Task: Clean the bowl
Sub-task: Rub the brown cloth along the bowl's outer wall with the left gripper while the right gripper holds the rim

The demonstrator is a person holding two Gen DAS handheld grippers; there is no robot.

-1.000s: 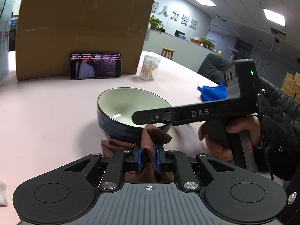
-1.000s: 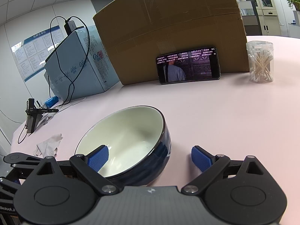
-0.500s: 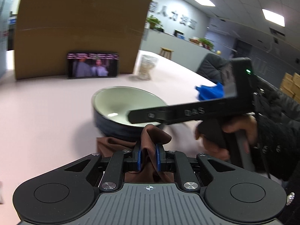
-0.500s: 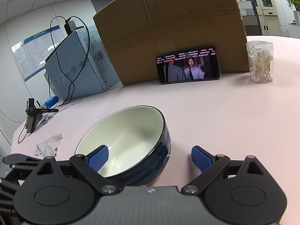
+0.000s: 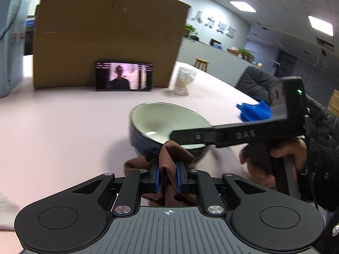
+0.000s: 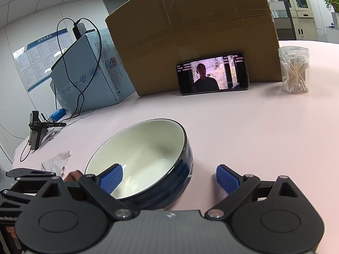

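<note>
While tilted on the pink table (image 6: 254,127), dark-blue ceramic bowl with white interior (image 6: 148,148), right gripper (image 6: 169,177) spread astride its near rim, left gripper (image 5: 167,176) clenching brown cloth (image 5: 173,154).

Bright ceiling panels (image 5: 242,6), fisheye bending edges, left view seemingly motion-blurred, right sharp

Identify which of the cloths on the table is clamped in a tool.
The brown cloth, pinched in the shut left tool beside the bowl. The blue cloth lies loose farther off.
</note>
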